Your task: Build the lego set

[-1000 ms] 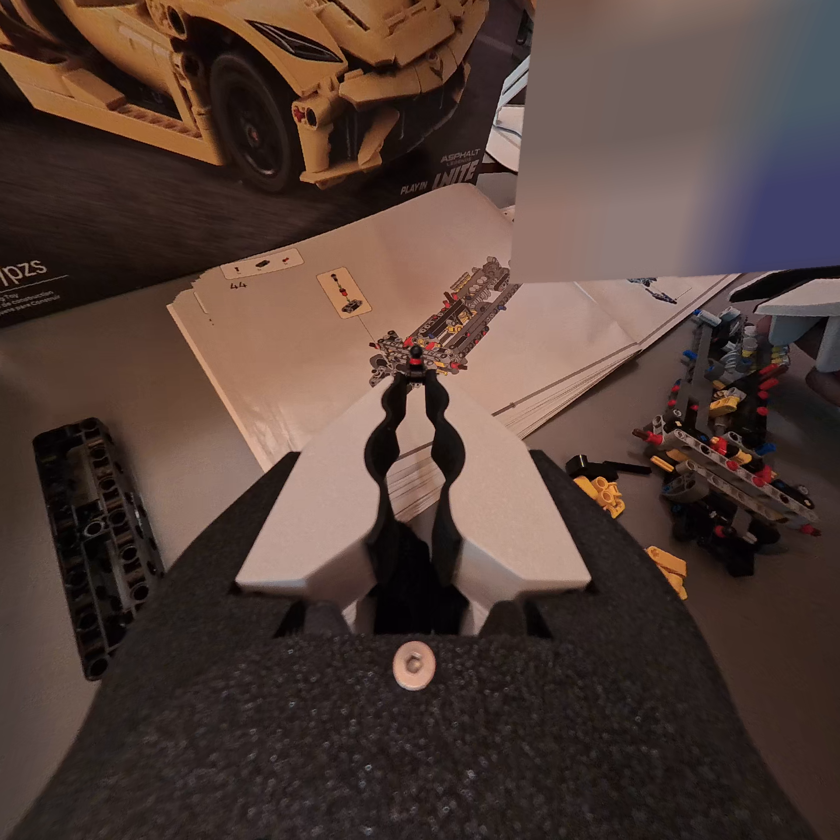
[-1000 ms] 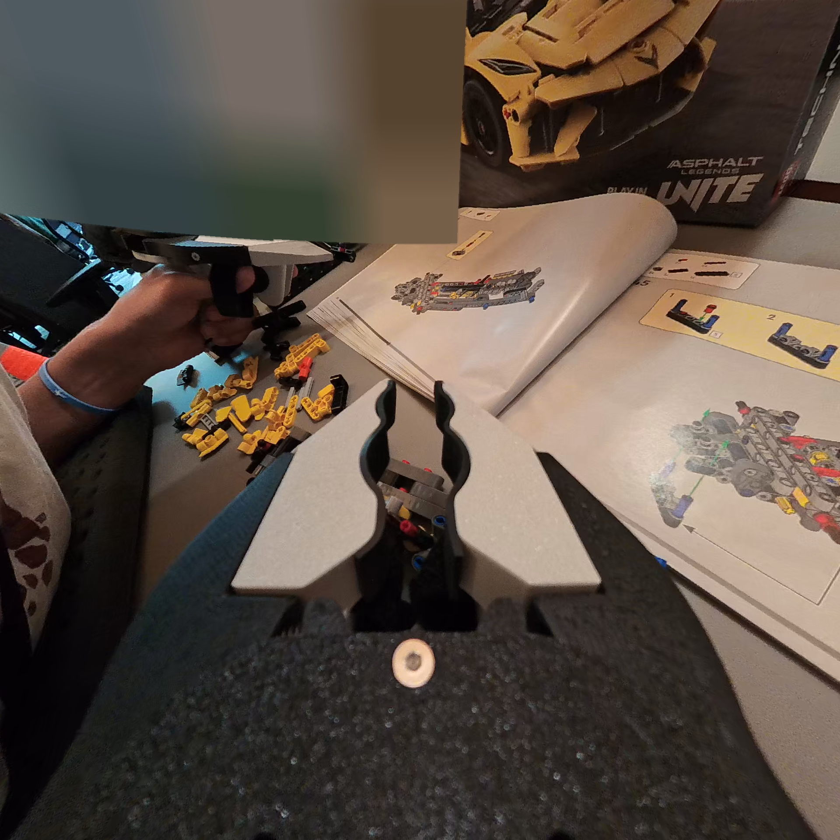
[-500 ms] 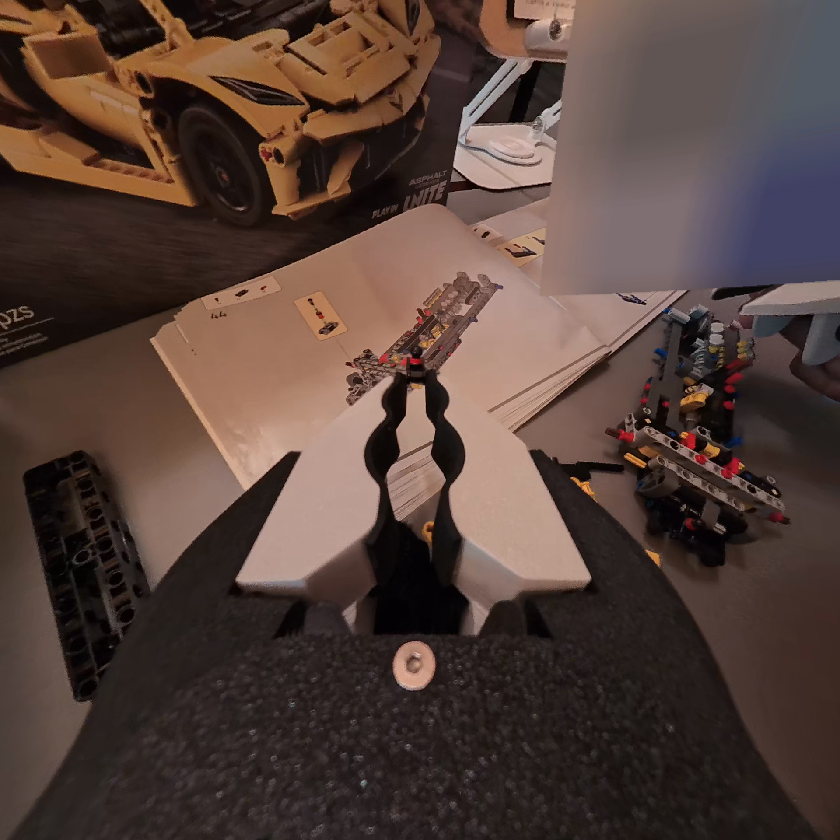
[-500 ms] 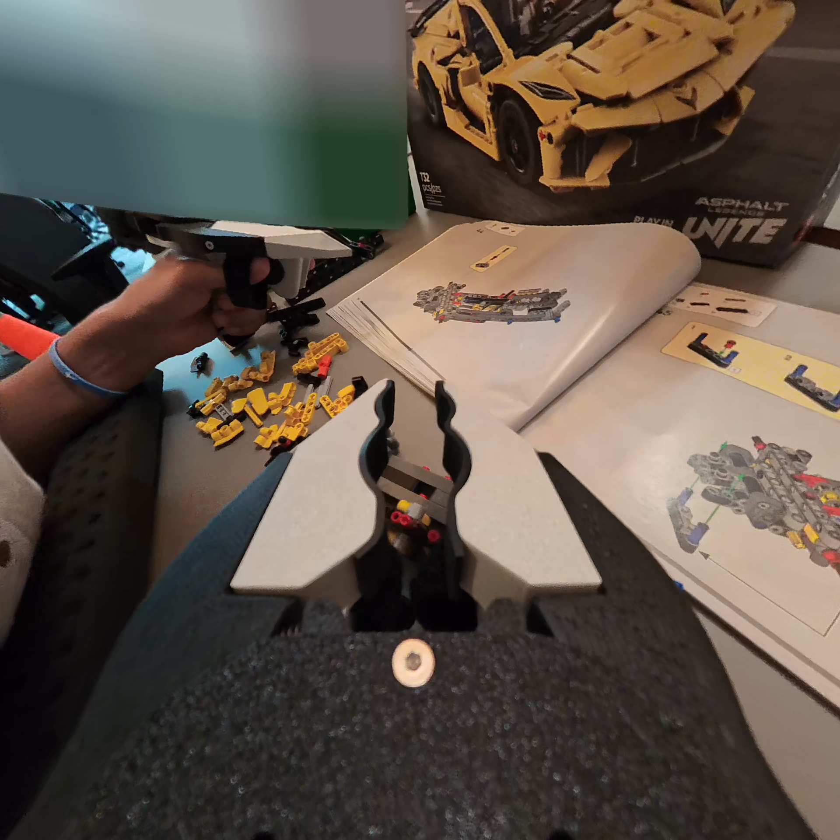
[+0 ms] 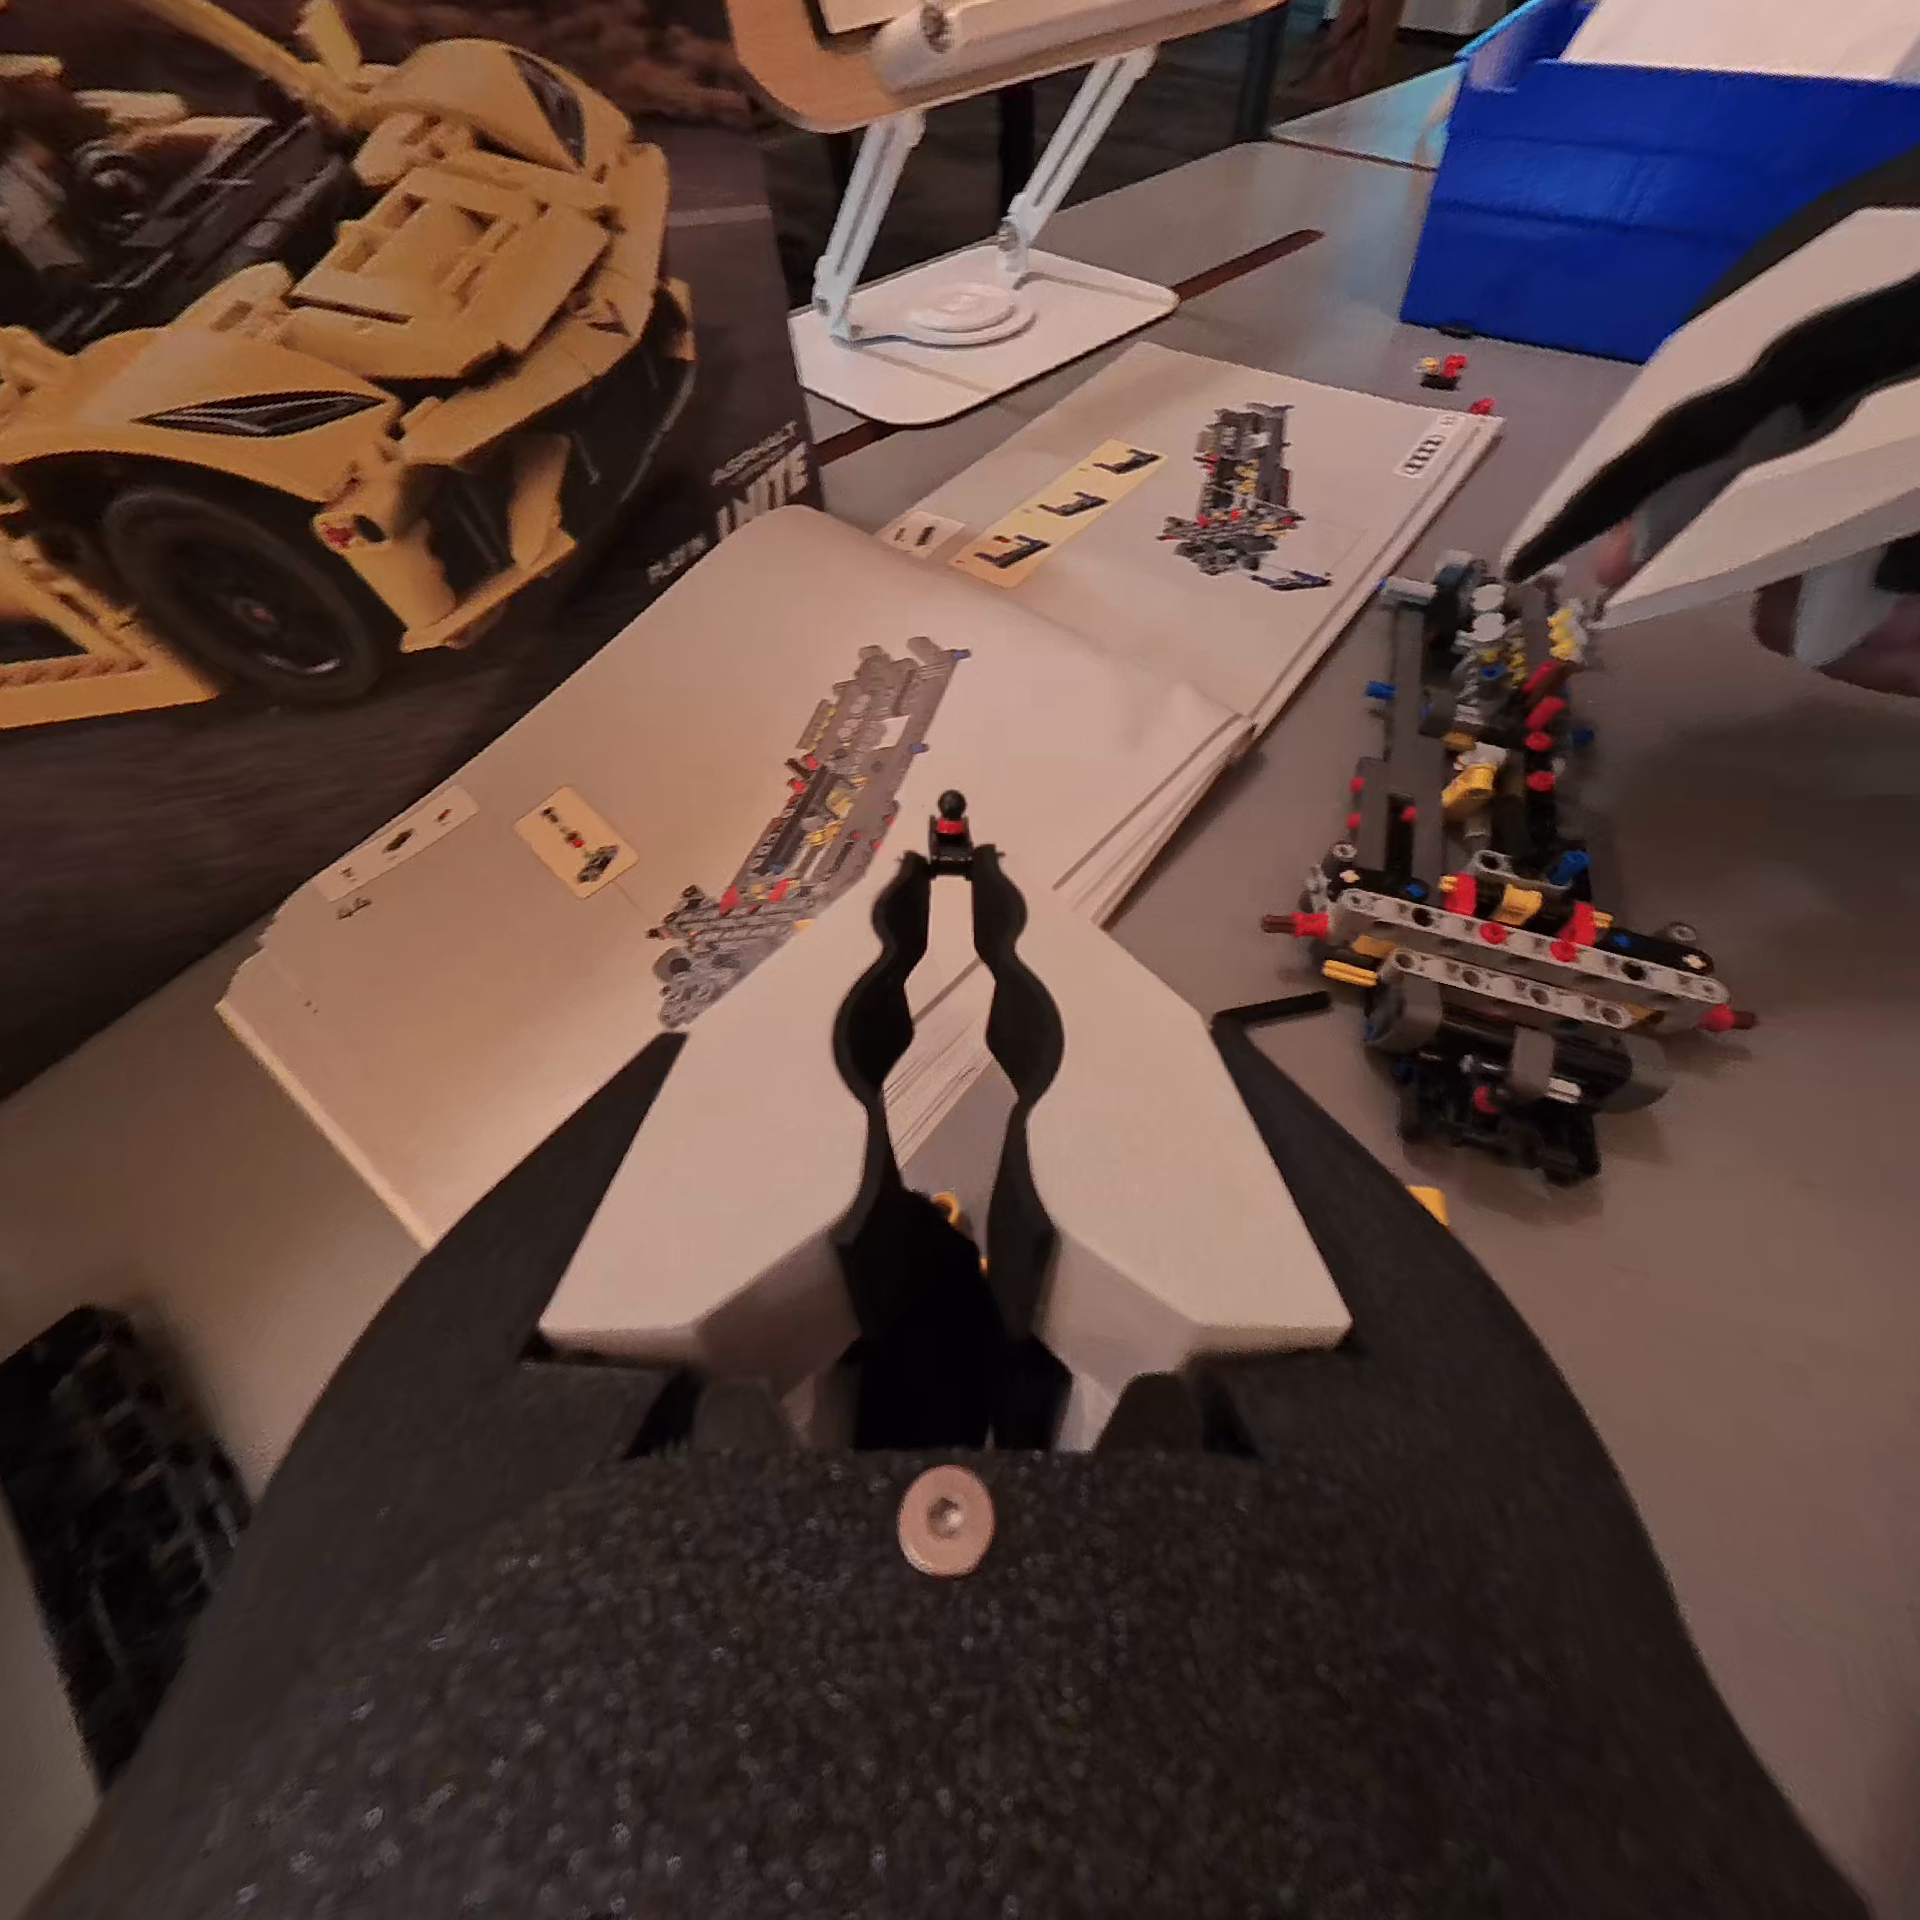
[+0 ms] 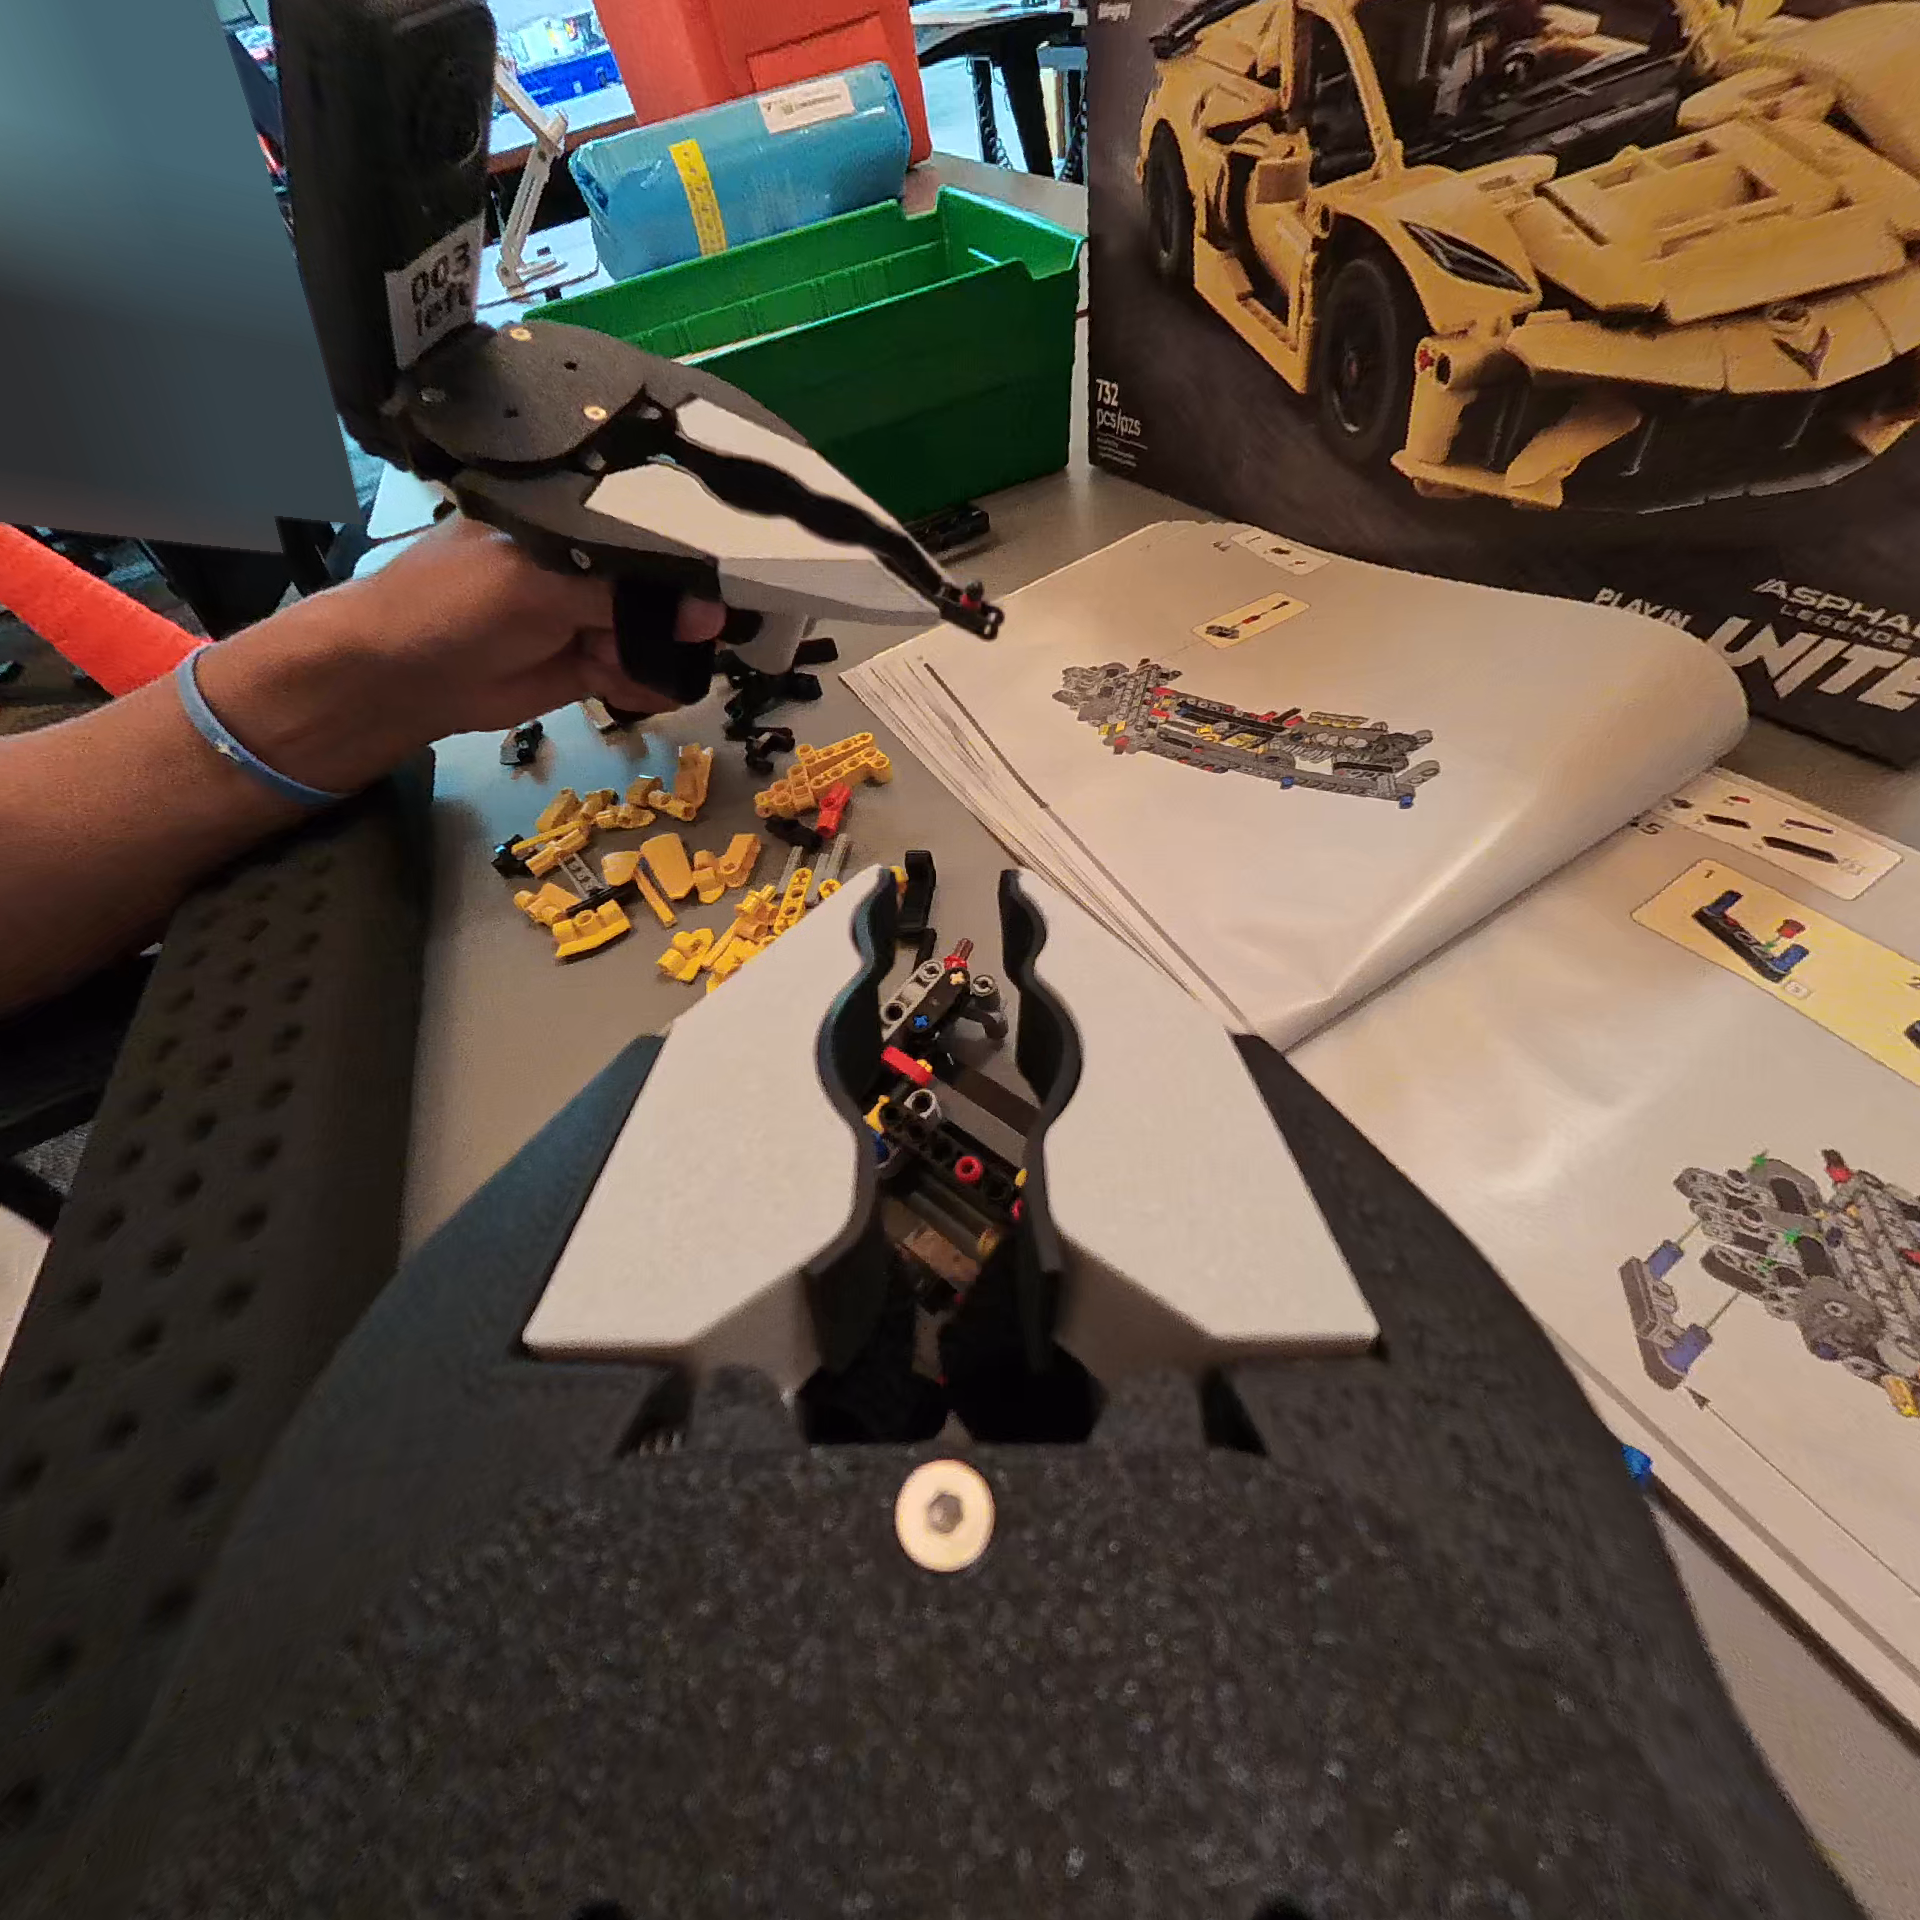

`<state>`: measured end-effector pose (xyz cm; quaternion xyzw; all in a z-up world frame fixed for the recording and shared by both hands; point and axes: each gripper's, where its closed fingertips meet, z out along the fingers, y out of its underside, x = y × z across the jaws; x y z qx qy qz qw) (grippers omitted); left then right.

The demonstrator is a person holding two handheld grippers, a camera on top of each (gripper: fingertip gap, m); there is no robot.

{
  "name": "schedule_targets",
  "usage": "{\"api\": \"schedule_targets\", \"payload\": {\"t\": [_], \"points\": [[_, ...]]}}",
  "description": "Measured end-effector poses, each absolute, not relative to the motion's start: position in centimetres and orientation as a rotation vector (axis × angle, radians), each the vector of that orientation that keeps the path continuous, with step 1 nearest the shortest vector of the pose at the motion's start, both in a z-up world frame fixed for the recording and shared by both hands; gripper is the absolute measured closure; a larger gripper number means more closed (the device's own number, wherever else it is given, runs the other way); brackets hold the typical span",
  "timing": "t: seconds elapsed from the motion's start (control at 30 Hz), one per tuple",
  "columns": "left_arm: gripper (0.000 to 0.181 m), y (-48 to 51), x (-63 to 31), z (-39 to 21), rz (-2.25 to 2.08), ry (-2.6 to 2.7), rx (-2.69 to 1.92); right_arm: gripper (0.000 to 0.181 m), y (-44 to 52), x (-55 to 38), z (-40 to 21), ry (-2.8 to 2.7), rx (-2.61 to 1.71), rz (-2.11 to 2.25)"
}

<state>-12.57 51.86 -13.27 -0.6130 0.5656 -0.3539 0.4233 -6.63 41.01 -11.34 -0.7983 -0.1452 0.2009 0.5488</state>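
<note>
My left gripper (image 5: 951, 868) is shut on a small black and red pin piece (image 5: 950, 831), held in the air over the open manual (image 5: 623, 852). It also shows in the right wrist view (image 6: 971, 608), raised above the manual's left edge. The partly built grey and black chassis (image 5: 1475, 894) lies on the table to the right of the manual. My right gripper (image 6: 945, 894) is open, fingers apart, hovering over the chassis (image 6: 940, 1101), which shows between them. It also shows in the left wrist view (image 5: 1756, 457), above the chassis's far end.
The set's box (image 5: 312, 395) stands behind the manual. Several loose yellow and black pieces (image 6: 675, 862) lie left of the manual (image 6: 1299, 790). A green bin (image 6: 883, 312), a blue bin (image 5: 1662, 187), a white stand (image 5: 977, 312) and a black frame part (image 5: 94, 1507) are around. Tip to tip, the grippers are about 12 cm apart.
My left gripper has risen from the loose pieces and swung right toward the manual and chassis, still holding the small piece. My right gripper stays over the chassis.
</note>
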Motion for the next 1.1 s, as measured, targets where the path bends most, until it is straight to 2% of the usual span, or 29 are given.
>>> {"api": "schedule_targets", "payload": {"t": [0.13, 0.3, 0.53, 0.77, 0.83, 0.97, 1.1], "points": [[0.175, 49.2, -12.1, -12.5, -0.999, 1.502, -1.437, 0.155, 41.0, -7.4, -11.1, -0.402, -1.859, 0.473], [0.175, 42.7, -13.7, -10.8, -1.278, 1.66, -1.238, 0.153, 39.4, -10.1, -11.3, -0.625, -1.811, 0.536], [0.174, 36.0, -16.8, -12.8, -1.173, 1.865, -1.131, 0.156, 36.7, -15.0, -11.8, -0.906, -1.848, 0.689], [0.174, 35.8, -16.8, -14.4, -1.087, 1.896, -1.156, 0.171, 36.3, -16.4, -14.5, -1.142, -1.942, 0.456], [0.174, 35.9, -16.7, -14.3, -1.133, 1.878, -1.172, 0.167, 36.0, -16.7, -14.6, -1.161, -1.933, 0.455], [0.174, 35.7, -16.4, -15.1, -1.124, 1.892, -1.183, 0.174, 36.3, -16.5, -15.1, -1.183, -1.942, 0.428], [0.174, 36.2, -16.3, -16.0, -1.073, 1.91, -1.219, 0.175, 36.7, -16.4, -16.1, -1.264, -1.977, 0.354]]}}
